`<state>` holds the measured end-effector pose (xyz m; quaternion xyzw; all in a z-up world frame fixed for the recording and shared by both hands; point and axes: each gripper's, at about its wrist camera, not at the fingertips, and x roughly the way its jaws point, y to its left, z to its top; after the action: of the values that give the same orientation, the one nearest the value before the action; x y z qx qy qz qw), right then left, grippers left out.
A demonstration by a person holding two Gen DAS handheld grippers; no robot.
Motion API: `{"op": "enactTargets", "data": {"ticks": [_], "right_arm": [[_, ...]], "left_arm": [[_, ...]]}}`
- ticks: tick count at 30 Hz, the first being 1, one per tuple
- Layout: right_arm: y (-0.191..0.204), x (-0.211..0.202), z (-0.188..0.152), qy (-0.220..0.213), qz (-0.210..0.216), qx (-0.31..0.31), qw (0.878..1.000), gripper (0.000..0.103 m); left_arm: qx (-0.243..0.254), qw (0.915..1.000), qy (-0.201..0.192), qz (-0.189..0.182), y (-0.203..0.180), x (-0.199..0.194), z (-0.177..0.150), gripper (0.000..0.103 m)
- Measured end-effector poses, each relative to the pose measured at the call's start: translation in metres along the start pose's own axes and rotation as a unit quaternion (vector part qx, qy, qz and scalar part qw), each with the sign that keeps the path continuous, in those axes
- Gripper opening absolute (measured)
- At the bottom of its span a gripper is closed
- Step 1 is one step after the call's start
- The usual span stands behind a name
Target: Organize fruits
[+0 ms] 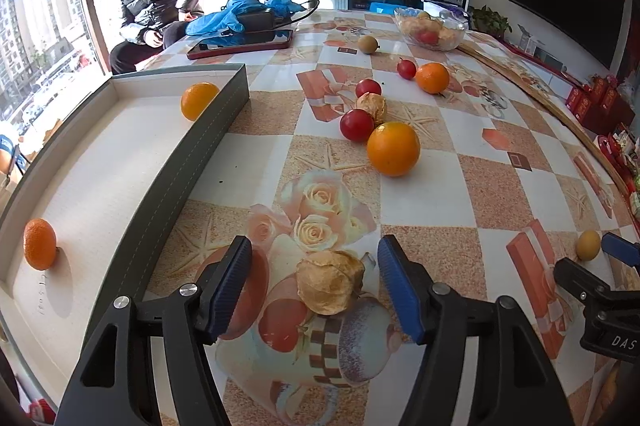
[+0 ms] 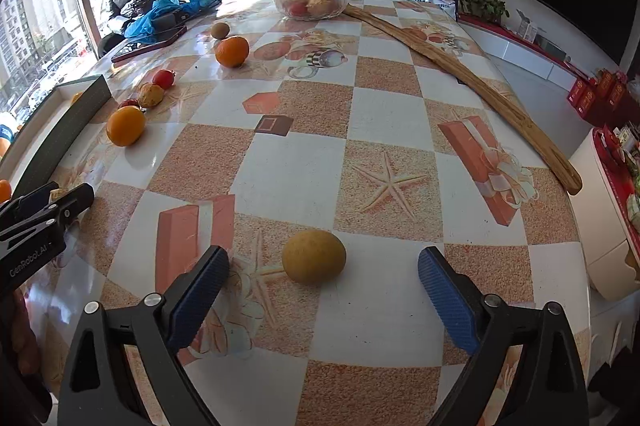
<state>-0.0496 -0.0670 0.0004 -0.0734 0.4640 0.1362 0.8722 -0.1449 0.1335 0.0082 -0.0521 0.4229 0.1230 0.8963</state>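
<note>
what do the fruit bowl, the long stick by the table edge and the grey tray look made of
Fruit bowl: clear glass or hard plastic, since the fruit shows through its wall. Long stick: bare wood, with brown grain streaks and a matte look. Grey tray: probably covered board, with textured grey walls, a stitched line and a matte white inside.

Orange-and-white checkered tablecloth, blue fingers

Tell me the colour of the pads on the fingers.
Blue, on black fingers; clearest in the right wrist view.
</note>
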Motion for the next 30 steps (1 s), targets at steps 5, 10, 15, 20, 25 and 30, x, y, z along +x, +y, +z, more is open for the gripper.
{"op": "enactTargets", "data": {"ticks": [5,10,15,20,25,30], "right_arm": [[0.0007,-0.0006,-0.0024,-0.001,-0.001,-0.001,1.0,0.103],[0.0005,-0.0006,-0.0018,-0.001,-0.001,-0.001,1.0,0.103],[0.0004,-0.0006,-0.0023,-0.001,-0.001,-0.001,1.0,0.103],[0.0005,-0.0003,-0.0016,-0.001,-0.001,-0.001,1.0,0.103],[0.0006,-0.0001,-0.0014,-0.001,-0.001,-0.001,1.0,0.103],[0.0005,-0.0001,-0.0018,-0.001,-0.001,-0.001,1.0,0.103]], "left_arm": [[0.0,1.0,0.004,-0.004,-0.0025,0.0014,-0.0003,0.076],[0.002,0.9999,0.007,-0.009,-0.004,0.0022,-0.0004,0.08],[0.006,0.9998,0.01,-0.015,-0.0055,0.0027,-0.0003,0.084],[0.01,0.9997,0.013,-0.019,-0.0051,0.0028,-0.0003,0.087],[0.009,0.9997,0.013,-0.018,-0.0052,0.0029,-0.0002,0.087],[0.013,0.9997,0.016,-0.016,-0.0065,0.0033,-0.0007,0.087]]}}
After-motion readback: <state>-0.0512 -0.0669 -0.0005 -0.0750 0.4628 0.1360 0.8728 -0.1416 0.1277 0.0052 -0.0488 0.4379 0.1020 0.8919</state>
